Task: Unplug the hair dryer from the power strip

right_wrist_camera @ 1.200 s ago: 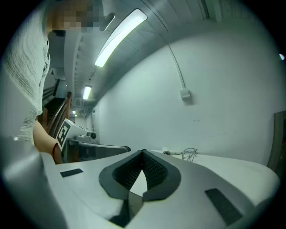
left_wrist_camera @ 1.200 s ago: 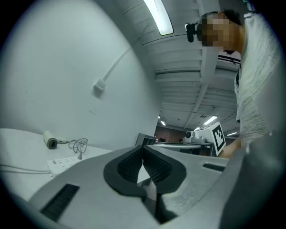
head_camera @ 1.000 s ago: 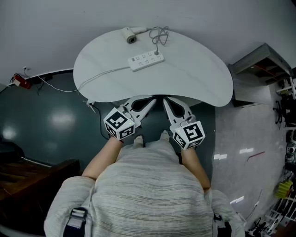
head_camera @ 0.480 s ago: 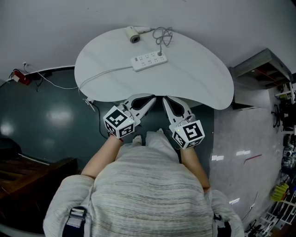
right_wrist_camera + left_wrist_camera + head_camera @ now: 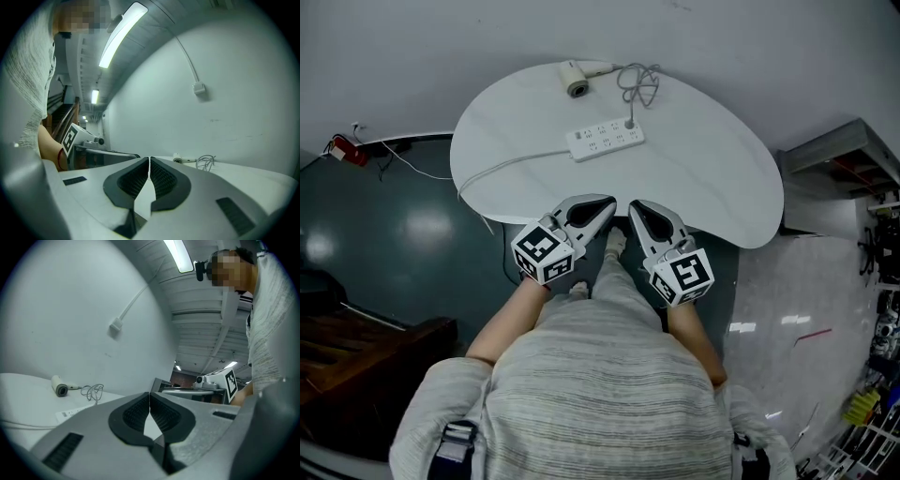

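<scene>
Closed left tongs (image 5: 610, 201), right tongs (image 5: 634, 204) over table (image 5: 703, 159) near edge.

Hair dryer (image 5: 575, 80) behind power strip (image 5: 605, 140) on table (image 5: 708, 164), coiled cord (image 5: 640, 85) right of hair dryer

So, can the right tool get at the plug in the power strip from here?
Probably yes: only bare table lies between the right tool and the plug at one end of the power strip. It is shut, so must open first.
</scene>
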